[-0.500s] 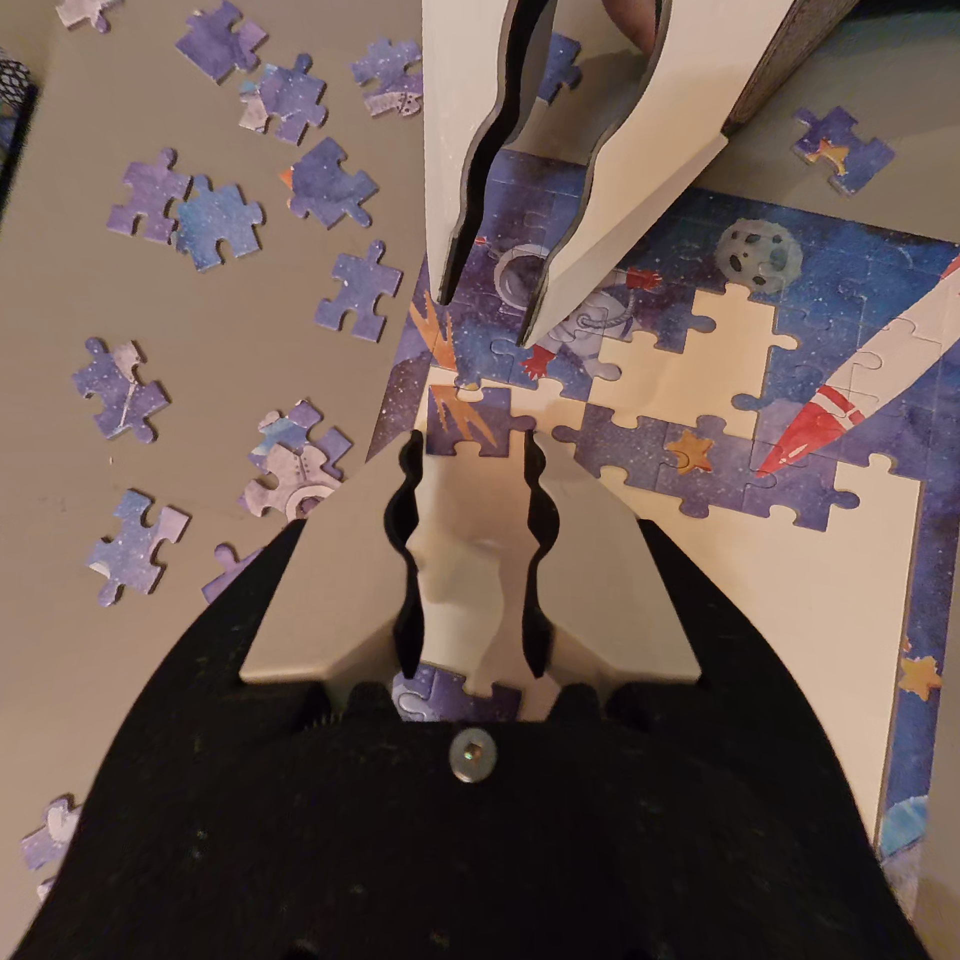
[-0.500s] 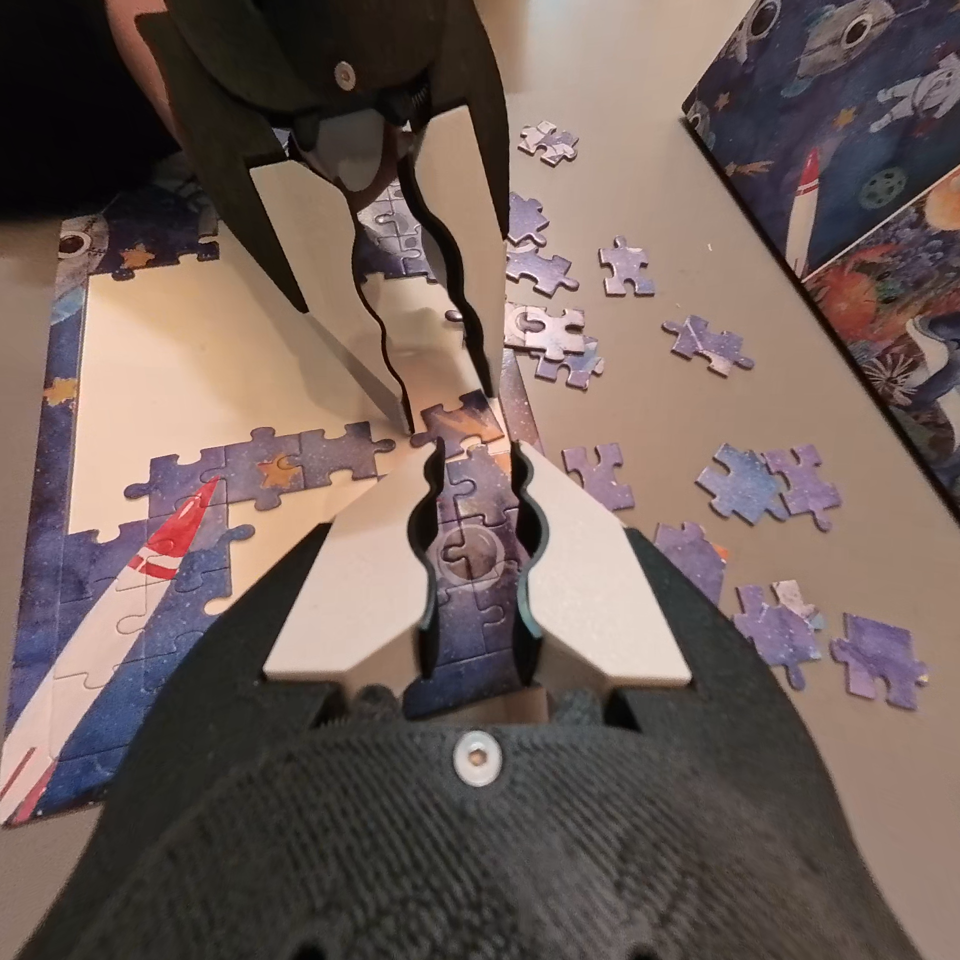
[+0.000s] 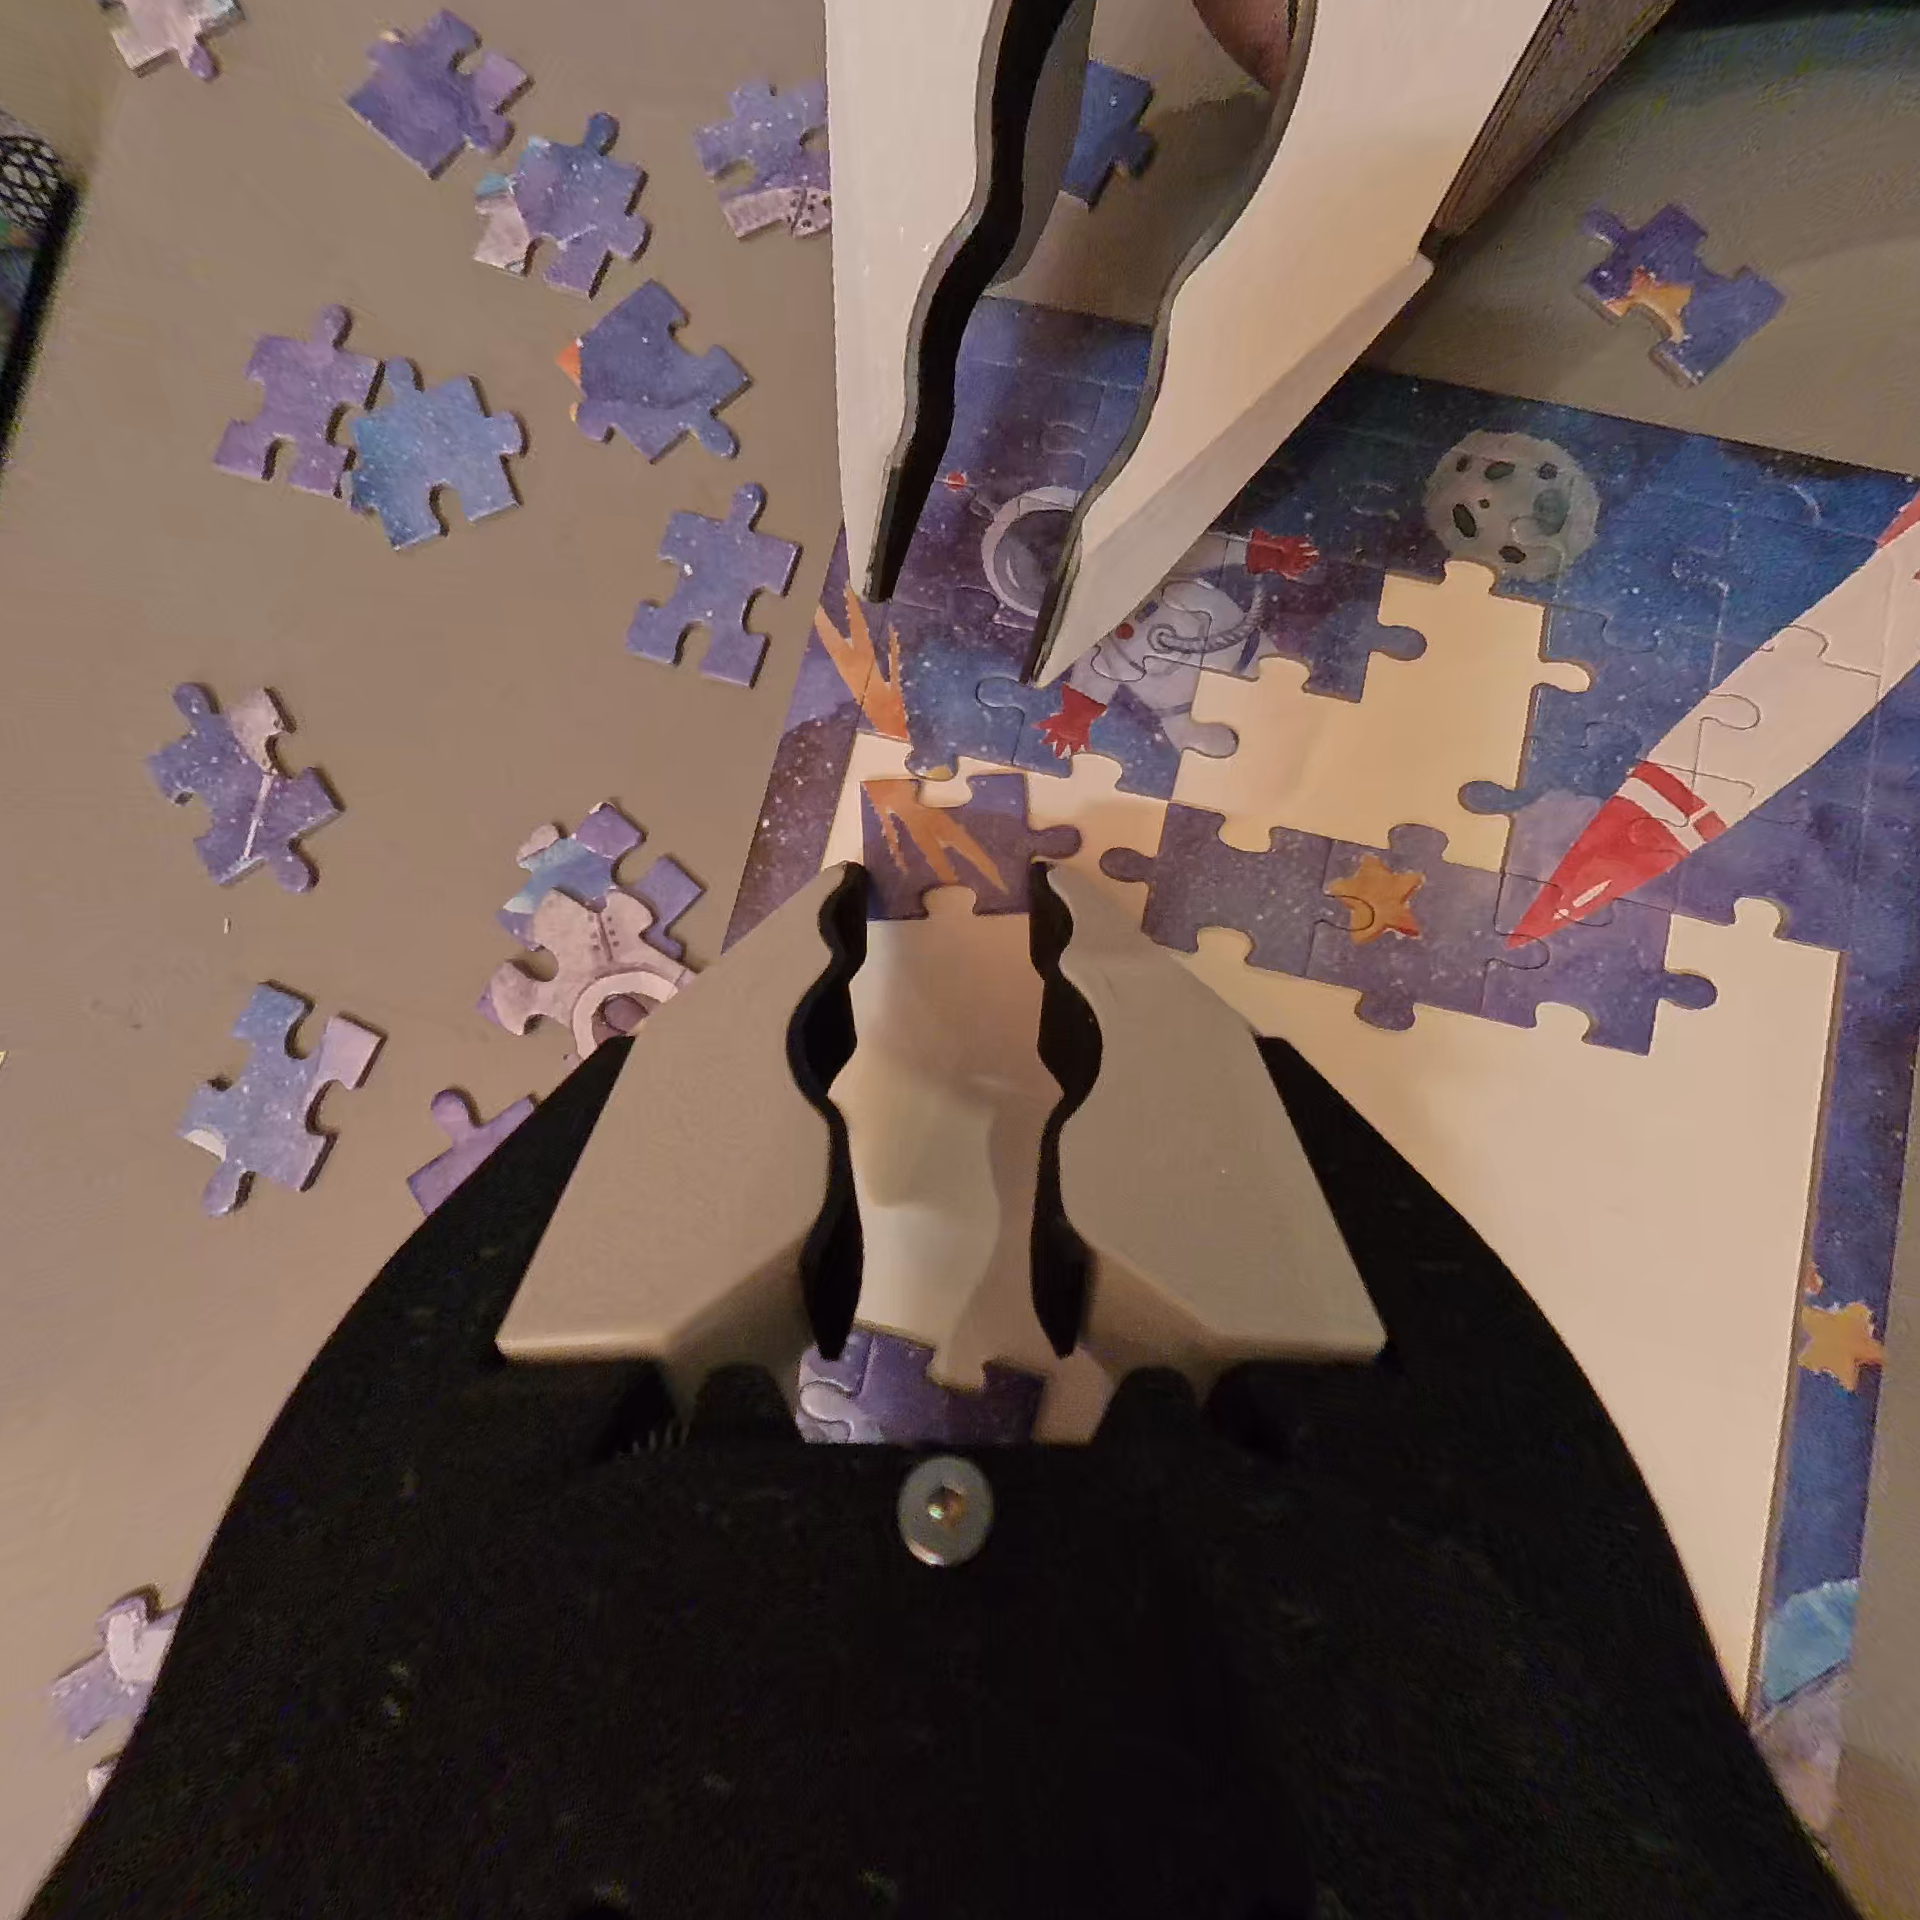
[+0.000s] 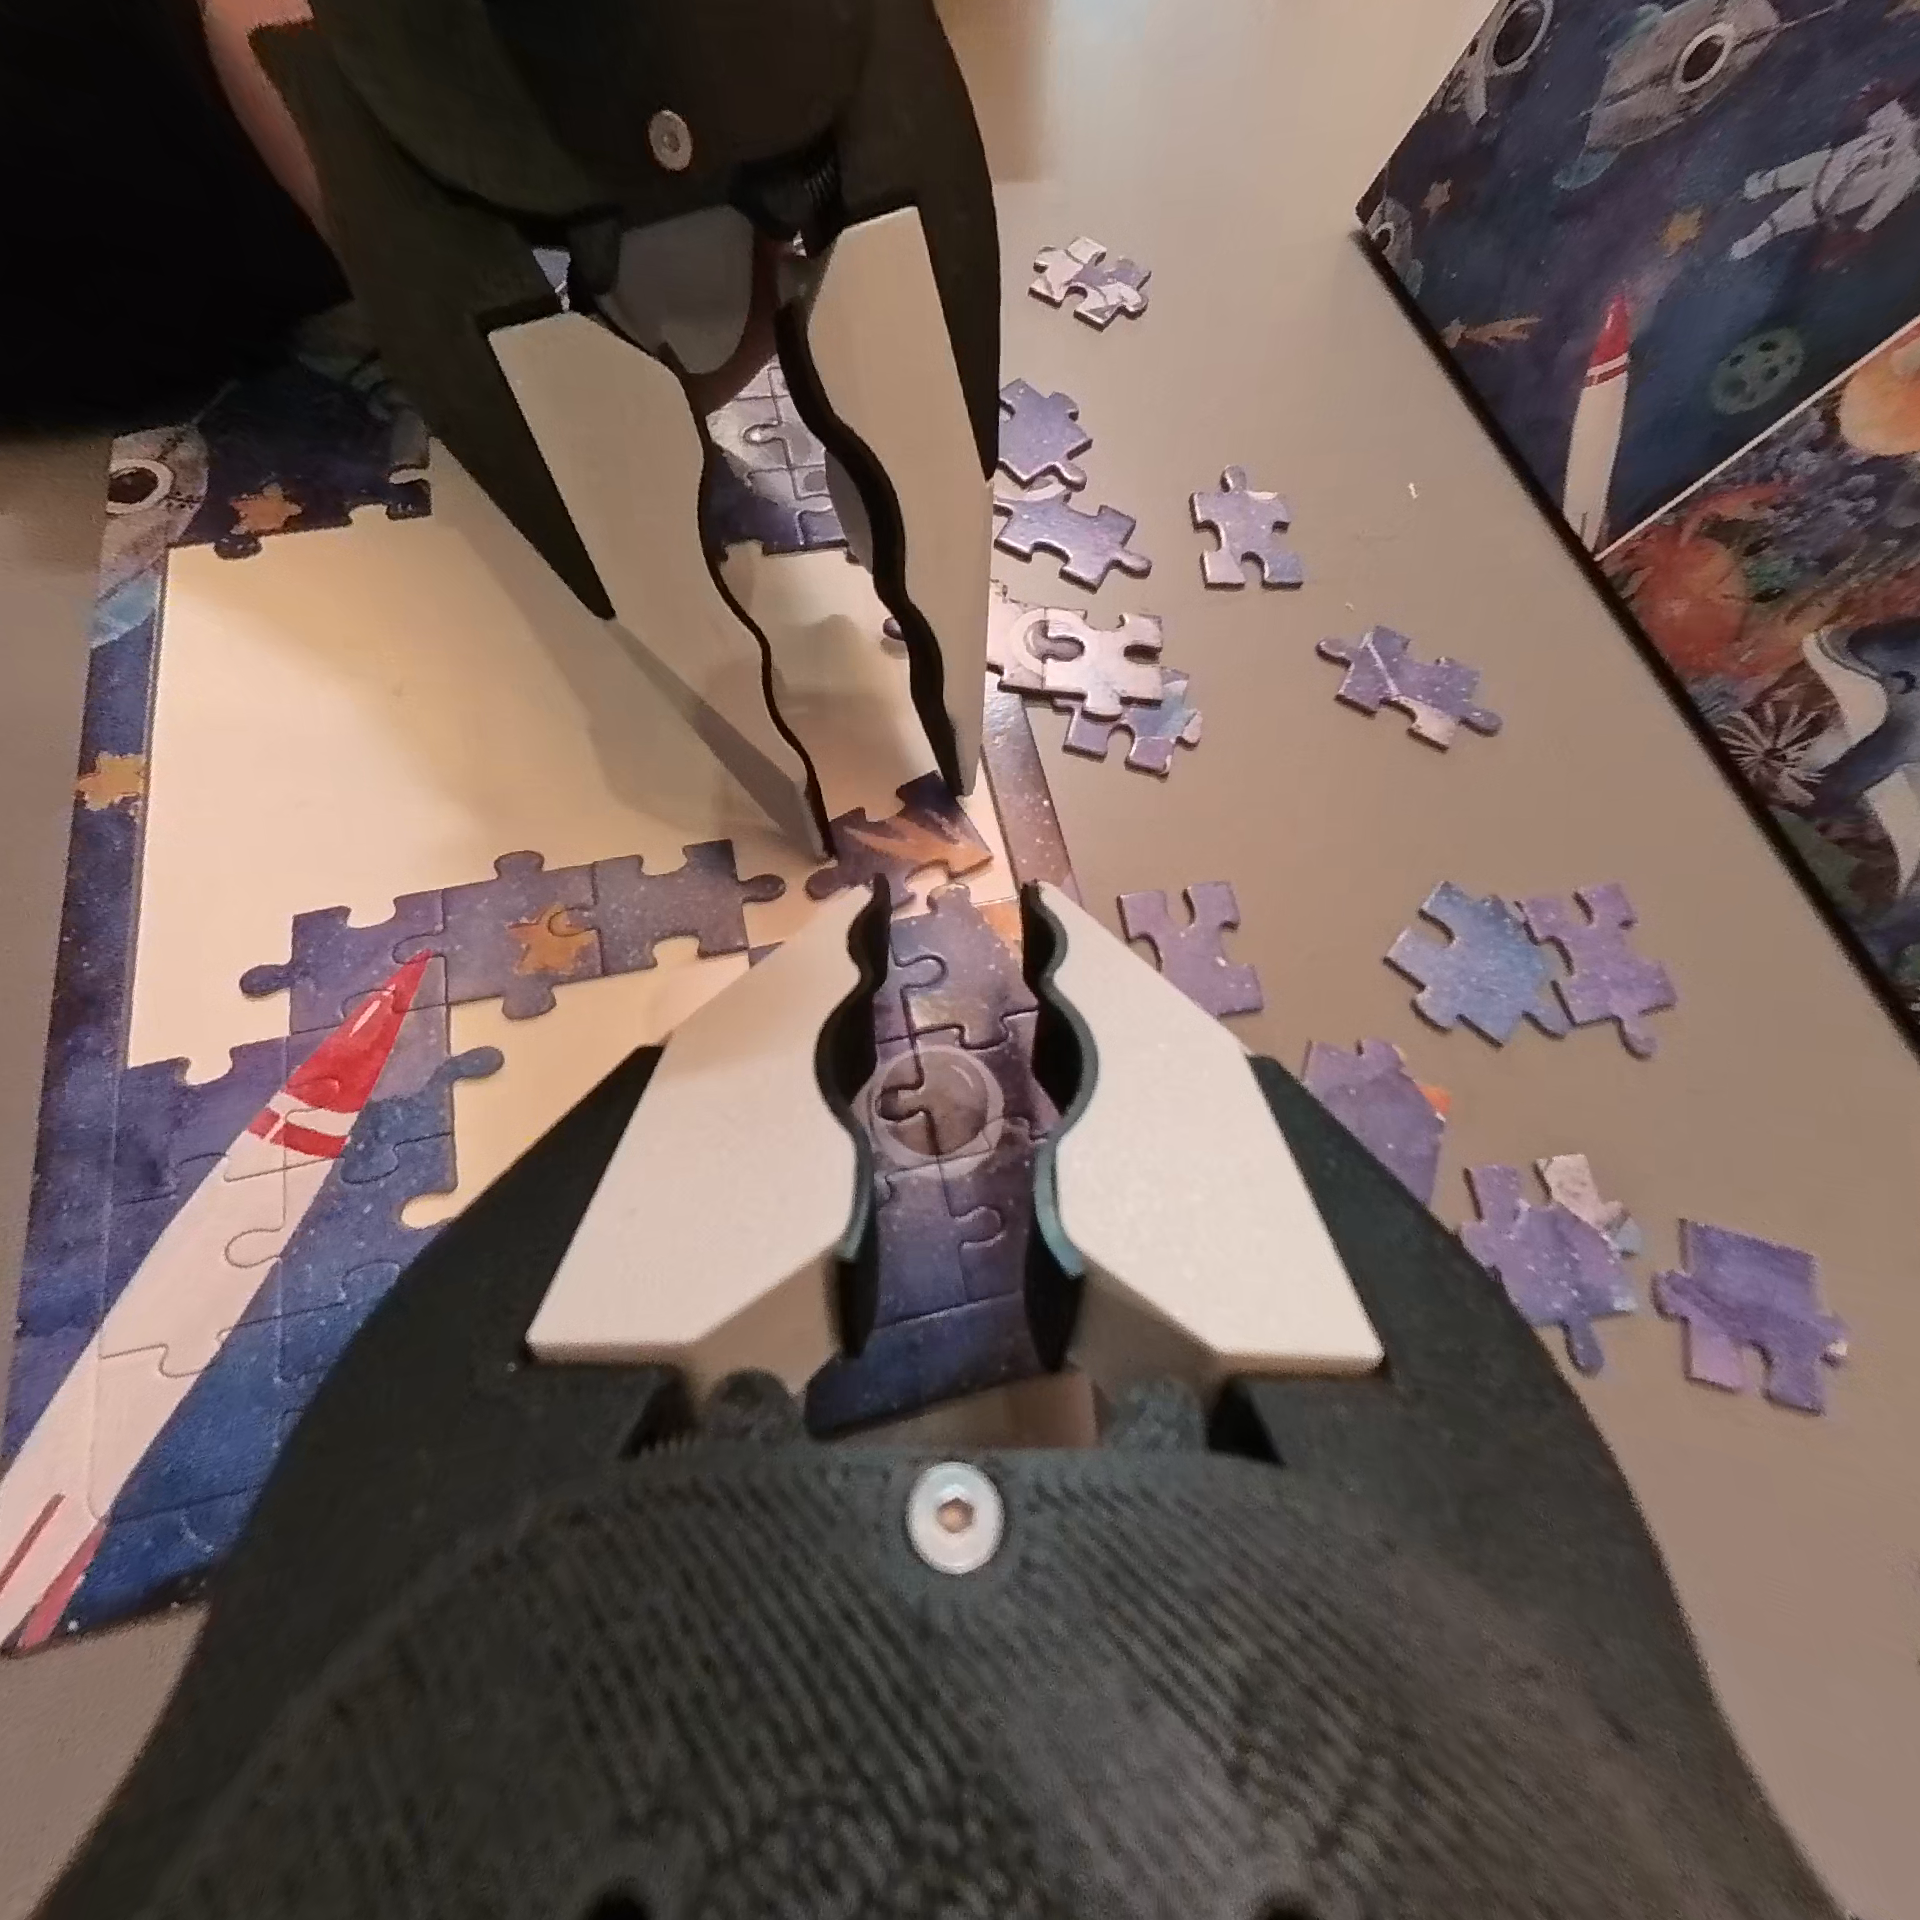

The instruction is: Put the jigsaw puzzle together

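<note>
Loose purple-blue jigsaw pieces (image 3: 436,457) lie scattered face up over the grey table (image 3: 312,831) on the left, a few overlapping near the puzzle's left border.

Just right of them, the left gripper (image 3: 945,878) points down at the left edge of a space-themed puzzle (image 3: 1455,1195) with a cream backing and a blue border. Between its fingertips is a single puzzle piece (image 3: 945,831) with orange streaks, lying flat on the cream backing at the puzzle's left border. It sits just below the assembled upper section, with a narrow gap between them. The two black pads are drawn in to the piece's width, and each meets one of its side edges, so the fingers are closed on it.

Beyond that piece, the right gripper (image 3: 961,634) comes in from the far side. Its fingers are parted with nothing between them, and the tips are low over the assembled astronaut (image 3: 1164,644).

Further right in the puzzle are a grey asteroid (image 3: 1507,509), an unfilled cream gap, a joined row of pieces with an orange star (image 3: 1371,899), and a red-tipped white rocket (image 3: 1662,790). One stray piece (image 3: 1673,291) lies on the table past the puzzle's far right corner.

In the right wrist view, a picture box (image 4: 1714,416) printed with the same space artwork lies along the table's right side, beyond the scattered pieces.
</note>
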`<control>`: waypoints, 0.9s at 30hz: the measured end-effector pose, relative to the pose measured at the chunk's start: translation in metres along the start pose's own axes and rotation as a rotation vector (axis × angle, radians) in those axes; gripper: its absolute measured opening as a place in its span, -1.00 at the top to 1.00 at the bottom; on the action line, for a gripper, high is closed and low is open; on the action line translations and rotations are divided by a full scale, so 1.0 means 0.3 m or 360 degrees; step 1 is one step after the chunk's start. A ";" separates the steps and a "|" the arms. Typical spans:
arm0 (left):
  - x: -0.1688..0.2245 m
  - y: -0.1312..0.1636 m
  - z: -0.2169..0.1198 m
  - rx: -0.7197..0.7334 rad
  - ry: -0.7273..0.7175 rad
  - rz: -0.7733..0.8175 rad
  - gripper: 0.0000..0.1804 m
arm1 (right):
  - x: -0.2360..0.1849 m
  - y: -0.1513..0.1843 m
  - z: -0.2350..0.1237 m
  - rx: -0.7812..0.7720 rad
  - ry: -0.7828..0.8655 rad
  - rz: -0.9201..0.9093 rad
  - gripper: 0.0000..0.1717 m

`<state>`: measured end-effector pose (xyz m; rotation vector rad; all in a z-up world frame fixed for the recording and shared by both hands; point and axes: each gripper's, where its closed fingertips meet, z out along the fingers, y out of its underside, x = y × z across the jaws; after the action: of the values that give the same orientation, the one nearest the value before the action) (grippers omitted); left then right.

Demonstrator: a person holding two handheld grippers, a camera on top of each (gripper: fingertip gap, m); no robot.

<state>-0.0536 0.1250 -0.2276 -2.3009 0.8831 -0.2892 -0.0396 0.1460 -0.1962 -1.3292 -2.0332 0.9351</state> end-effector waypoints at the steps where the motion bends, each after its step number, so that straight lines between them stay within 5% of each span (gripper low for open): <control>1: -0.001 -0.001 -0.002 0.0005 0.0001 -0.0001 0.67 | 0.000 -0.001 -0.001 0.0001 0.0002 0.0000 0.72; 27: -0.025 -0.039 0.001 -0.0003 0.0213 0.0313 0.67 | 0.004 -0.002 -0.012 -0.0008 0.0021 -0.0017 0.73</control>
<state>-0.0530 0.1367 -0.2200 -2.1956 1.1681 -0.3594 -0.0378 0.1479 -0.1934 -1.3230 -2.0321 0.9146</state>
